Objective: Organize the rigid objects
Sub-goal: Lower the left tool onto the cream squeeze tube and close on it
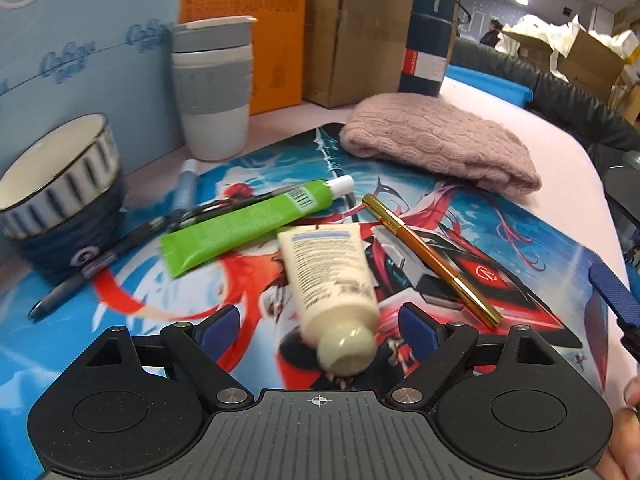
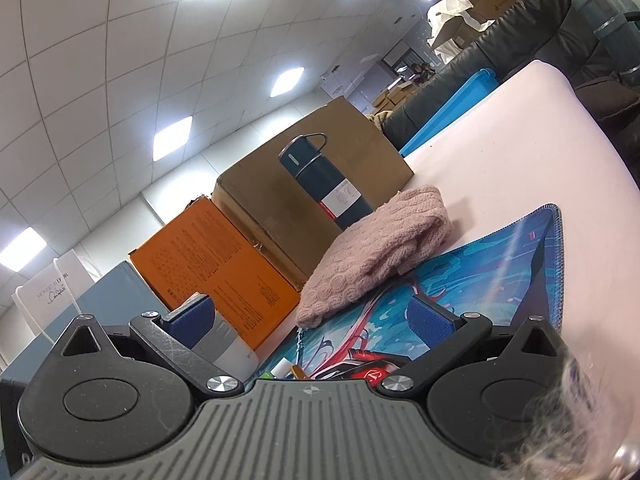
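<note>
A: Two tubes lie on the mat (image 1: 540,264); our left hand-held gripper (image 1: 320,328) straddles the cream tube's (image 1: 328,276) cap, pads spread, not pressing.

B: Aligned for pinching, we judge. Our right hand-held gripper (image 2: 316,320) waits spread, empty.

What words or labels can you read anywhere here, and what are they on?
"MONSIEUR DIOR", turned sideways: white paper bag.
Cursive logo, repeated, too blurred to read: light blue bag.
Small print, too small to read: cream tube, orange box, flask label.
Barcode only: green tube.
</note>
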